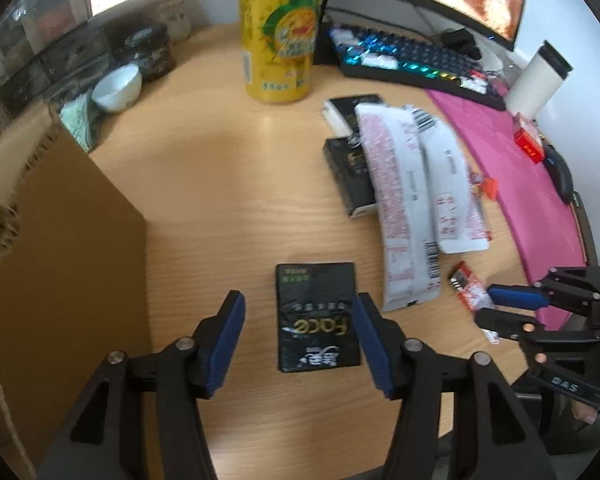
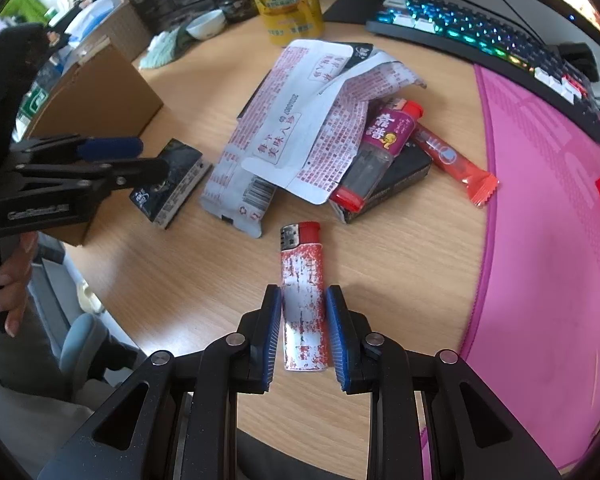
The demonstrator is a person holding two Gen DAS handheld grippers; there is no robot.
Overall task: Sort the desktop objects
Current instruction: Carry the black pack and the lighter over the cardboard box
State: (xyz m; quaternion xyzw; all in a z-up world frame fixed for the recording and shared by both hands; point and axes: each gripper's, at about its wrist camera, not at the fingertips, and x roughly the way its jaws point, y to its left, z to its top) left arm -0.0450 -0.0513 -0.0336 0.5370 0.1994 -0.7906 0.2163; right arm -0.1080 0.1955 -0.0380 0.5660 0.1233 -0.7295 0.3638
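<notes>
Left gripper (image 1: 300, 334) stands apart, straddling the black packet (image 1: 317, 316) flat on the desk (image 1: 204, 184); we centre it, then close. Right gripper (image 2: 303, 330) is clamped on the red-and-white lighter (image 2: 303, 296) on the desk; we lift straight, keeping clear of the wrapper pile (image 2: 300, 136).

The table (image 1: 220, 184) is pale wood with fine grain lines. A black packet (image 1: 317, 316) carries gold lettering. The lighter (image 2: 303, 296) is mottled red and white with a red cap. The can (image 1: 278, 28) is yellow with a green-leafed pineapple print. The wrappers (image 1: 404, 200) are white with red print, the mat (image 2: 548, 240) is pink, and the keyboard (image 2: 480, 32) is dark with rainbow-lit keys.
</notes>
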